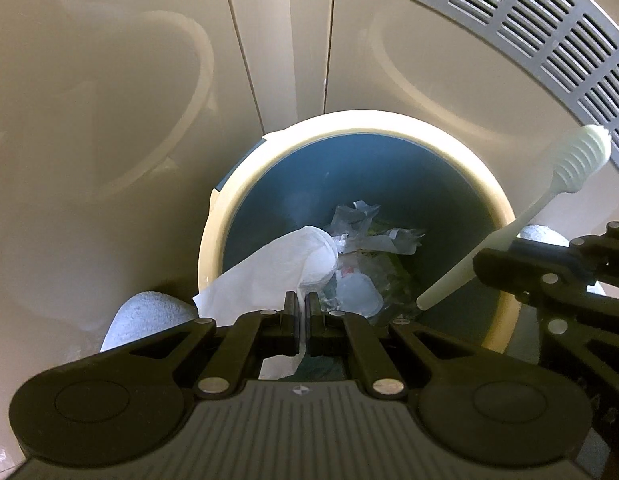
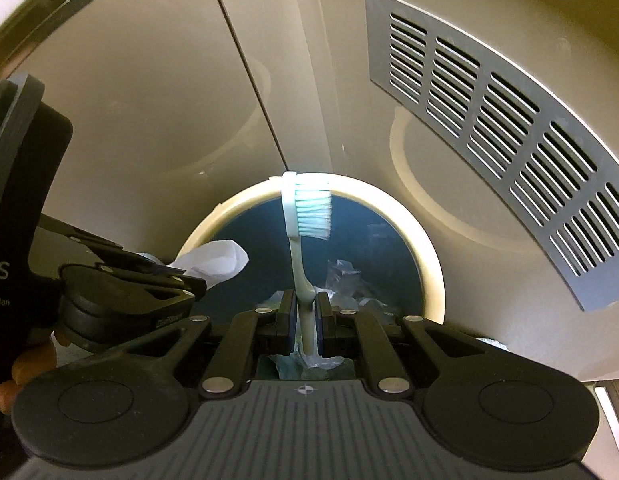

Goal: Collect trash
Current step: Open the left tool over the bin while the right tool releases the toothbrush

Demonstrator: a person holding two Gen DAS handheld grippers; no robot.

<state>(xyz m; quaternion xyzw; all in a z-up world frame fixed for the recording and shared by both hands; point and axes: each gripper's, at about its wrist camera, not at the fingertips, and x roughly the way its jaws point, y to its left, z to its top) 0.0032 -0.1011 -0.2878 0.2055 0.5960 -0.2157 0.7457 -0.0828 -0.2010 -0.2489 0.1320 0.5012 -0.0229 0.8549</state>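
A round bin (image 1: 501,208) with a cream rim and blue inside stands on the floor; clear wrappers and scraps (image 1: 369,248) lie at its bottom. My left gripper (image 1: 302,300) is shut on a white tissue (image 1: 277,268) that hangs over the bin's near left rim. My right gripper (image 2: 307,300) is shut on the handle of a pale toothbrush (image 2: 297,248), whose green-white bristles (image 2: 314,210) point right, above the bin (image 2: 429,264). In the left wrist view the toothbrush (image 1: 521,220) slants across the bin's right side, held by the right gripper (image 1: 479,266). The left gripper (image 2: 199,286) and tissue (image 2: 217,262) show at left.
Glossy beige cabinet panels (image 1: 149,80) rise behind the bin, with a grey slotted vent (image 1: 549,28) at upper right. White slippered feet (image 1: 149,316) stand on both sides of the bin. Fingers of a hand (image 2: 13,376) show at the left edge.
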